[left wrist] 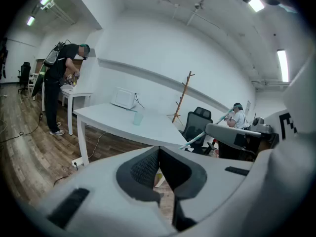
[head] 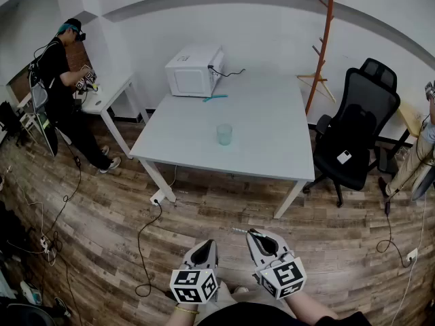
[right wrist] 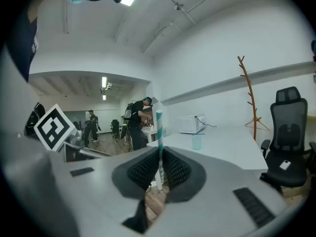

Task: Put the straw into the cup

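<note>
Standing crosswise in the pinch of the right gripper (right wrist: 160, 154), the straw (right wrist: 159, 132) is a thin, straight tube ringed with teal and white bands. Its upper end rises well clear of the jaws, which are drawn in narrow onto it. The pads (right wrist: 143, 169) pressing on it are black with a fine dimpled grid. They sit in smooth, pale grey shells that widen toward the camera.

The left gripper (left wrist: 159, 152) is just beside the right one. Its jaws meet at the tips with nothing between them, and its pads have the same black dimpled texture. Each gripper carries a cube (head: 194, 285) of white faces printed with black square markers.

Both grippers are held low over the floor (head: 102, 209) of brown wood-grain planks, well short of the table (head: 272, 141), a matte white slab on slim white legs. The cup (head: 224, 134) stands upright near the table's middle, well apart from the straw. It is a small, translucent tumbler of pale blue-green with slightly tapered sides.

A boxy white microwave (head: 194, 70) sits on the table's far corner. Beyond the far right edge are a black mesh-backed office chair (head: 357, 128) and a reddish wooden coat stand (head: 325, 39) with angled pegs.
</note>
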Action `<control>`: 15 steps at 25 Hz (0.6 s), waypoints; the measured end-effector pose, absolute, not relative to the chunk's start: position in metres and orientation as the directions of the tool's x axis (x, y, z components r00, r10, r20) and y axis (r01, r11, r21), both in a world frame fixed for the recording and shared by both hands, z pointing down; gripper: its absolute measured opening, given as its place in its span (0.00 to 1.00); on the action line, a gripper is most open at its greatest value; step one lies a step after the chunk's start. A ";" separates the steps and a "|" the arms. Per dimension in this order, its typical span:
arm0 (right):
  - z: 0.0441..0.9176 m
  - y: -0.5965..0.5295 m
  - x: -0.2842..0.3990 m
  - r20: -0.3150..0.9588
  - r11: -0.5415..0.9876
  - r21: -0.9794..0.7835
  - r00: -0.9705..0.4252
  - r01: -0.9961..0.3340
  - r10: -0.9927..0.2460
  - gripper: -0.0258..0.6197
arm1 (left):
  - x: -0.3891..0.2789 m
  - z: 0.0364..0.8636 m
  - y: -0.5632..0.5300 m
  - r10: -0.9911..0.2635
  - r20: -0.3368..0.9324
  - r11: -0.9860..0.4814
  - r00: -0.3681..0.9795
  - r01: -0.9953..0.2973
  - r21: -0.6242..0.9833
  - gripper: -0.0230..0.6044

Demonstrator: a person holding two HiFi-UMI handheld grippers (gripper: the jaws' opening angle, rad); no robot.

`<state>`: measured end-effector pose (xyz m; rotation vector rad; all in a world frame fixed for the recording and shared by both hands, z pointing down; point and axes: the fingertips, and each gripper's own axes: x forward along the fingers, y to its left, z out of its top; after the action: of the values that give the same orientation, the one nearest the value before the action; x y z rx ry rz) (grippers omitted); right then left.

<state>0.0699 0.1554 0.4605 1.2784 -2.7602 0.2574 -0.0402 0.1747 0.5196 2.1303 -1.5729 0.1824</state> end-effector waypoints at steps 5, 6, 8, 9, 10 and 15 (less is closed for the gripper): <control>0.451 0.167 0.086 0.138 0.623 -0.100 -0.631 -0.776 -0.763 0.11 | -0.015 0.510 0.178 -0.855 0.364 -0.268 0.370 -0.915 0.302 0.07; 0.450 0.169 0.087 0.139 0.620 -0.098 -0.627 -0.779 -0.766 0.10 | -0.012 0.508 0.178 -0.853 0.360 -0.277 0.377 -0.913 0.299 0.07; 0.450 0.174 0.090 0.140 0.613 -0.096 -0.621 -0.784 -0.771 0.10 | -0.008 0.505 0.179 -0.850 0.353 -0.296 0.391 -0.909 0.294 0.07; 0.450 0.177 0.091 0.140 0.610 -0.095 -0.618 -0.786 -0.774 0.11 | -0.006 0.504 0.180 -0.849 0.350 -0.302 0.395 -0.907 0.293 0.07; 0.449 0.179 0.092 0.138 0.608 -0.094 -0.615 -0.789 -0.776 0.10 | -0.004 0.504 0.181 -0.848 0.349 -0.305 0.398 -0.906 0.293 0.07; 0.450 0.189 0.096 0.137 0.599 -0.112 -0.609 -0.793 -0.781 0.11 | 0.004 0.503 0.192 -0.843 0.343 -0.323 0.414 -0.900 0.291 0.07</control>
<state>0.0965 0.1889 0.4505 1.3529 -2.7423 0.2479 0.0037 0.1920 0.5035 2.2400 -1.4849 0.1781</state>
